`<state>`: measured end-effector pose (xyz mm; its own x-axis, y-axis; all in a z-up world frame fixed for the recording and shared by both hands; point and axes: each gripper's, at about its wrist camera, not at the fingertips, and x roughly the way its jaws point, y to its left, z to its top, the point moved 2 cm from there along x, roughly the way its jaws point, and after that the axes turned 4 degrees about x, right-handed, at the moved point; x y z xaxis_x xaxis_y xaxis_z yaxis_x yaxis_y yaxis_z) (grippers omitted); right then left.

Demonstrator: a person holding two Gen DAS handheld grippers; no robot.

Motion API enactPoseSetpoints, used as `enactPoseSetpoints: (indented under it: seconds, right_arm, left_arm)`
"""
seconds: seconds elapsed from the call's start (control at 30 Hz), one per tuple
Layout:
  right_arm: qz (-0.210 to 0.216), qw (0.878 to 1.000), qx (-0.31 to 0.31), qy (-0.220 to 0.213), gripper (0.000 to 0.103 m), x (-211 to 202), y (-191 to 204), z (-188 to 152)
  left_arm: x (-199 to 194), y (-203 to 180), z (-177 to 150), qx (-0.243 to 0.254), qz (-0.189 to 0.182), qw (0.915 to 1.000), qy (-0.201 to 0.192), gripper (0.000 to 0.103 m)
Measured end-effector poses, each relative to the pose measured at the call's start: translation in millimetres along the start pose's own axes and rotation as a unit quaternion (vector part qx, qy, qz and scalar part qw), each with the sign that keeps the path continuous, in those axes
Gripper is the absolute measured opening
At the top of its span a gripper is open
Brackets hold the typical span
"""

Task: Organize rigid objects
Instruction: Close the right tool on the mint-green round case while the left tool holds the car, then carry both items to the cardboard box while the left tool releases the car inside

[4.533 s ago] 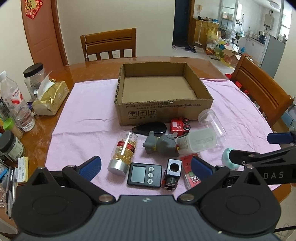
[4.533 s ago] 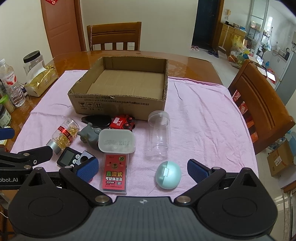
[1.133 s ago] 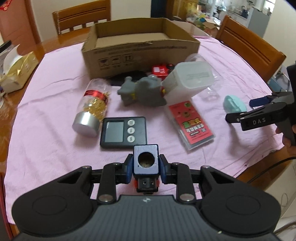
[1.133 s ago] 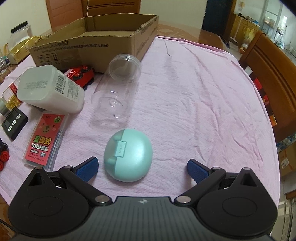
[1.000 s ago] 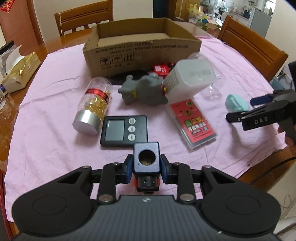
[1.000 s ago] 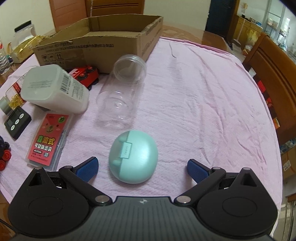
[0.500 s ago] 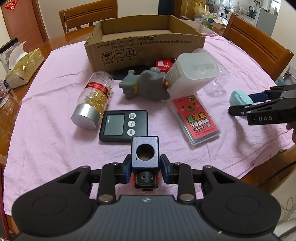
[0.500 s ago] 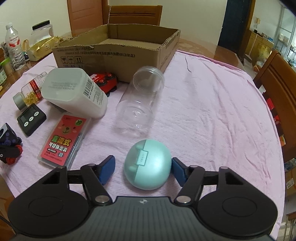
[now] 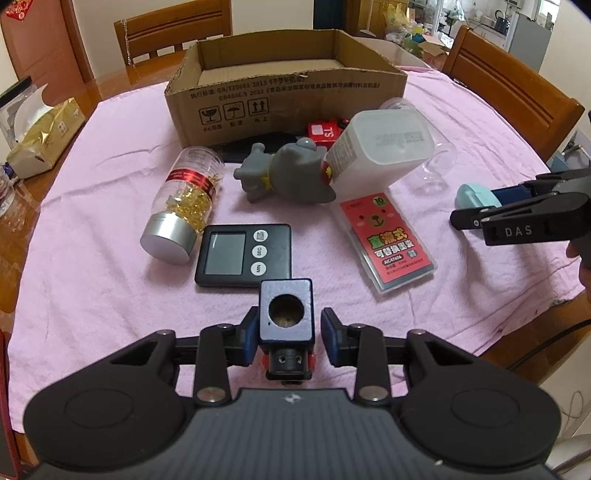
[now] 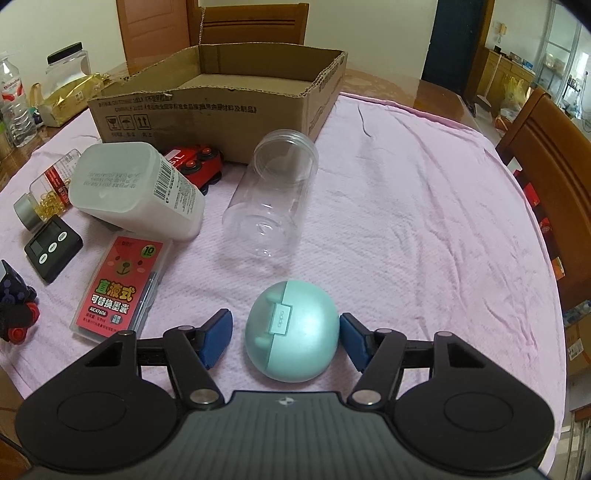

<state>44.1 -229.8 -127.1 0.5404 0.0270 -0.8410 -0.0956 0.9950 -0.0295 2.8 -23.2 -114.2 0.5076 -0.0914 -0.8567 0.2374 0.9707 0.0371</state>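
My left gripper (image 9: 289,331) is shut on a blue block toy (image 9: 286,314) with a round hole, held above the pink cloth near the front edge. My right gripper (image 10: 286,338) straddles a teal egg-shaped case (image 10: 293,330); the right pad touches it, and a gap shows at the left pad. An open cardboard box (image 9: 288,96) stands at the back. Between lie a pill bottle (image 9: 184,206), a black timer (image 9: 245,254), a grey elephant toy (image 9: 291,175), a white container (image 9: 380,147), a red refill pack (image 9: 386,238), a clear jar (image 10: 273,199) and a red toy car (image 10: 195,162).
A pink cloth (image 10: 424,221) covers the wooden table. A tissue pack (image 9: 40,136) and bottles (image 10: 14,107) stand at the left edge. Wooden chairs stand at the far side (image 9: 173,29) and the right (image 9: 517,96).
The left gripper, shut on the blue block, has lifted it slightly. The right gripper has closed from wide open to near the sides of the teal case.
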Motion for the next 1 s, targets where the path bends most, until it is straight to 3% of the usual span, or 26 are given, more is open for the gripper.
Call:
enactPoseSetpoints:
  seconds: [0.1,0.63,0.8,1.0]
  right_arm:
    - [0.000,1.000,0.003,0.002,0.058,-1,0,1]
    - [0.003,0.999,-0.038,0.026,0.058,-15,5,10]
    - [0.019,0.998,-0.050,0.026,0.058,-30,9,24]
    - [0.029,0.998,-0.061,0.008,0.058,-52,20,54]
  left_arm:
    - [1,3,2,-0.002,-0.006,1.0000,0.006,0.027]
    - [-13,17,20,0.068,-0.035,0.9965,0.034,0.027]
    - [-25,28,40,0.106,-0.047,0.9925,0.040,0.027]
    - [-41,45,80,0.143,-0.060,0.9878,0.013,0.027]
